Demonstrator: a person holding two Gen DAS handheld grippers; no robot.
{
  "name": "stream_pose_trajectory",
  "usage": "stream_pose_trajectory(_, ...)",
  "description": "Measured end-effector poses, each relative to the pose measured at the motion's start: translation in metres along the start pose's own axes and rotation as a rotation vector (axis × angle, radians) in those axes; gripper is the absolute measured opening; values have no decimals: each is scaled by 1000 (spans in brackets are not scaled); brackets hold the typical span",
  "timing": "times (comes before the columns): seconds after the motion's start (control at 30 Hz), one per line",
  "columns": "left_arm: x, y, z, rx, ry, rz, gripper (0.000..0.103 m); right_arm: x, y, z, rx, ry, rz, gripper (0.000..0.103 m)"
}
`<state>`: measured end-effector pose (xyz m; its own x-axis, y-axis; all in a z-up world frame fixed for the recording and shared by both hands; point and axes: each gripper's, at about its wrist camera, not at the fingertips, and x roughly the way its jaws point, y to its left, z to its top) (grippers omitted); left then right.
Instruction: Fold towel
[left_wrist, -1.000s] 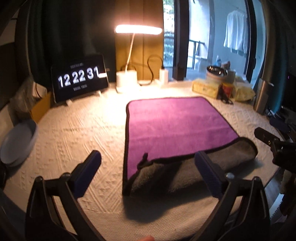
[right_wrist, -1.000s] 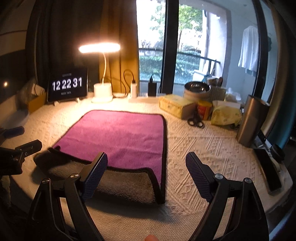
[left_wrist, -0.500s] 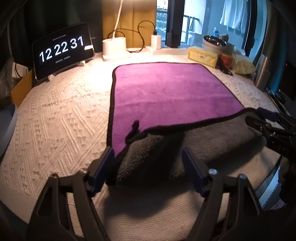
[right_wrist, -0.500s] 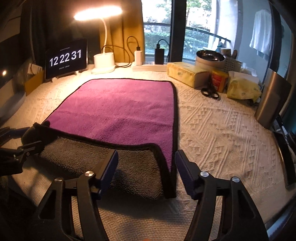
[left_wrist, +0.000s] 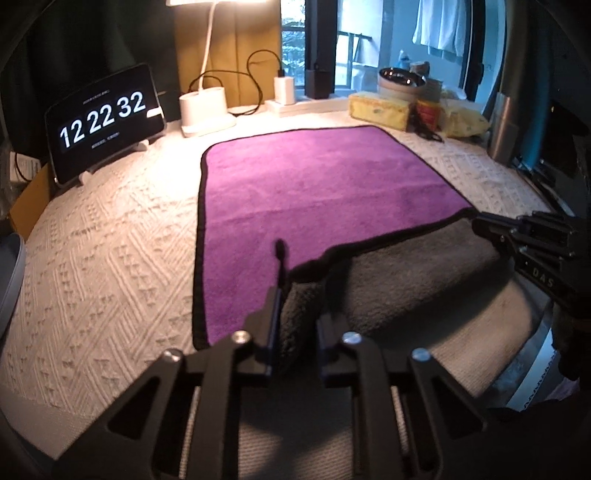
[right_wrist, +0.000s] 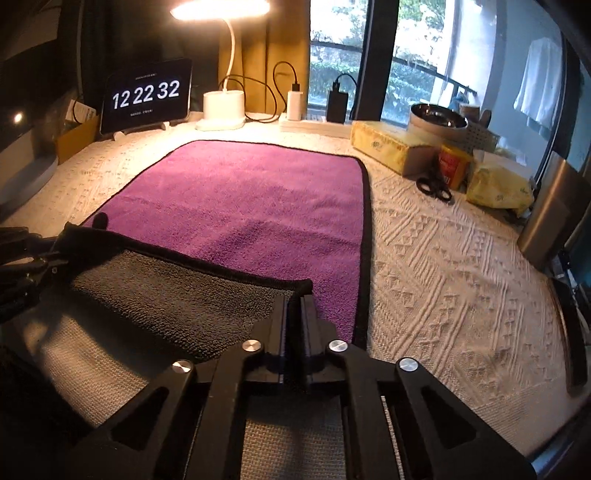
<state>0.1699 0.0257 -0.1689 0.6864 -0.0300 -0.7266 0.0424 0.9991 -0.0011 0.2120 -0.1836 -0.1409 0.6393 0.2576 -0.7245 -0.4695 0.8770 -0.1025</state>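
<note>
Clamping down now: both grippers, wide open a sec ago, have shut on the towel (left_wrist: 317, 184) lying on the table (left_wrist: 110, 236) w/ near edge flipped grey-side up, left gripper (left_wrist: 295, 314) & right gripper (right_wrist: 293, 314) pinching near corners, so fold-over can prob start.

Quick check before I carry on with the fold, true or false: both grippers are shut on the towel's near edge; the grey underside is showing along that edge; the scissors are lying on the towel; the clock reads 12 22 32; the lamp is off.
1. Both the left gripper and the right gripper are shut on the towel: true.
2. The grey underside shows along the near edge: true.
3. The scissors lie on the towel: false, they lie on the tablecloth to its right.
4. The clock reads 12 22 32: true.
5. The lamp is off: false, it glows.
</note>
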Motion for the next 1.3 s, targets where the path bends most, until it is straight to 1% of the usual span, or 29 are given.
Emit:
stream_pose_trajectory(0.3, -19, -2, 13, 2, -71, -9, 14, -24, -3, 12, -11, -89, -20, 5)
stream_pose_trajectory(0.43, -30, 1, 24, -18, -118, -14, 14, -33, -3, 20, -12, -131, -24, 5)
stream_pose_trajectory(0.63, -38, 2, 43, -20, -174, -14, 14, -45, -9, 36, -4, -200, -34, 5)
stream_pose_trajectory(0.97, -48, 9, 74, -21, -270, -5, 14, -48, -22, 58, 11, -272, -57, 5)
stream_pose_trajectory(1.3, -42, 12, 100, -19, -312, -13, 14, -44, -34, 86, 22, -344, -69, 5)
